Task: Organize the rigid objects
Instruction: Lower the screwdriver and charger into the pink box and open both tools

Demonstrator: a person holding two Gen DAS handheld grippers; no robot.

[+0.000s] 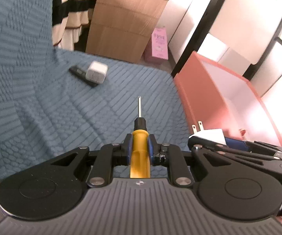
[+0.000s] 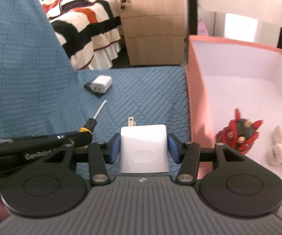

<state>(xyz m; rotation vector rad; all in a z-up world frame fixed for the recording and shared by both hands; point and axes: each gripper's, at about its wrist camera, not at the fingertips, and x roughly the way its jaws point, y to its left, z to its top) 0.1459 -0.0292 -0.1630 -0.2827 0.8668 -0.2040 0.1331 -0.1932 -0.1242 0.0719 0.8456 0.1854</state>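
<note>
My left gripper (image 1: 140, 140) is shut on a yellow-handled screwdriver (image 1: 140, 152), shaft pointing forward above the blue quilted cover (image 1: 62, 117). My right gripper (image 2: 143, 146) holds a white charger (image 2: 144, 146) between its blue pads, prongs forward, just left of the pink box (image 2: 197, 107). The right gripper and its charger also show in the left wrist view (image 1: 209, 135). The left gripper with the screwdriver (image 2: 90, 126) shows at left in the right wrist view. A second white charger (image 1: 96, 72) lies on a black flat object (image 1: 78, 72) further ahead on the cover.
The pink box (image 1: 199, 90) has white inner walls and holds a red-and-black toy (image 2: 238, 131) and a white fuzzy item (image 2: 279, 148). A wooden drawer cabinet (image 2: 154, 27), a striped bed cover (image 2: 86, 25) and a pink bag (image 1: 159, 43) stand beyond.
</note>
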